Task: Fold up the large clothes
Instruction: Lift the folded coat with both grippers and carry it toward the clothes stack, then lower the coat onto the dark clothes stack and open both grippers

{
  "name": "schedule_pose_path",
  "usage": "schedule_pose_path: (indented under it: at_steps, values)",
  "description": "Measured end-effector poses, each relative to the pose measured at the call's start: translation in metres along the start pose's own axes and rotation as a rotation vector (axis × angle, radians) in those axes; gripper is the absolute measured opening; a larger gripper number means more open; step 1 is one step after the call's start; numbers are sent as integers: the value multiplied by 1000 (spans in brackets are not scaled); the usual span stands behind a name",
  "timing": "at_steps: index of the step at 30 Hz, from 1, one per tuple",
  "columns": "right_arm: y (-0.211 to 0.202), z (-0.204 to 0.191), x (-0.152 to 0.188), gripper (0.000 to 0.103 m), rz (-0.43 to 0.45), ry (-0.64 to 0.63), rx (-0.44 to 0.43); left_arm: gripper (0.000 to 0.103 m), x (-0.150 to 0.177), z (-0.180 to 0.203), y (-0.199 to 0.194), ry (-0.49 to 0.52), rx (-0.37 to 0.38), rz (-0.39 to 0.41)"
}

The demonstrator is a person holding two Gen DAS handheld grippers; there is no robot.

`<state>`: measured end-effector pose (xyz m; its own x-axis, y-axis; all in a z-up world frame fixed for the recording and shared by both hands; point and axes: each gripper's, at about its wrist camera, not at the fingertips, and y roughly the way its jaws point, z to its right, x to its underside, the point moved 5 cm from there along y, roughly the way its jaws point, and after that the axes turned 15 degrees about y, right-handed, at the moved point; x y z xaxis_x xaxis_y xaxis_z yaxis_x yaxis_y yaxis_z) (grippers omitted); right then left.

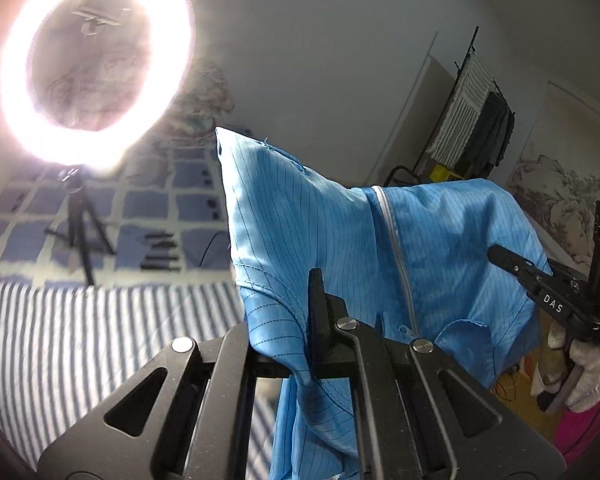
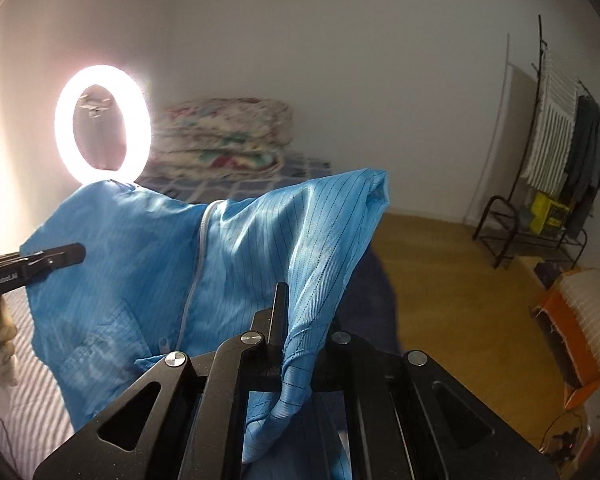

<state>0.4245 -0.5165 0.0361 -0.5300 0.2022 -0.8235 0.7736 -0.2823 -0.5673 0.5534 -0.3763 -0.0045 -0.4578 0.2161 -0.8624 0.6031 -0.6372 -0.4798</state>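
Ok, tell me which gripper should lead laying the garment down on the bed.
Probably left. The left gripper is shut on the blue garment over the striped bed sheet; the right gripper grips it nearer the wooden floor.

The lower part of the blue garment hangs below the bottom edge in both wrist views, so its hem cannot be seen. Glare from the ring light washes out the phone holder at its centre and the folded quilt behind it in the left wrist view. The gloved hand behind the right gripper is partly cut off at the right. Items on the far clothes rack are too small to identify.
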Motion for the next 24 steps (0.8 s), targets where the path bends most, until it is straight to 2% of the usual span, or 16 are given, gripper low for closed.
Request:
schedule_pose_path:
  at_steps: [7, 11, 15, 20, 23, 24]
  values:
    - [39, 24, -20, 4, 39, -13, 65, 2, -21, 3, 59, 4, -9, 12]
    - [55, 30, -25, 4, 56, -21, 88, 2, -22, 6, 84, -7, -26, 18]
    - [81, 34, -18, 4, 43, -19, 106, 2, -8, -8, 116, -80, -40, -35]
    - [112, 52, -7, 5, -4, -6, 173, 3, 11, -23, 141, -76, -94, -103]
    - [129, 75, 0, 14, -67, 57, 209, 5, 22, -21, 152, -54, -119, -134]
    - [136, 81, 5, 21, -100, 71, 227, 6, 24, -19, 155, -35, -133, -139]
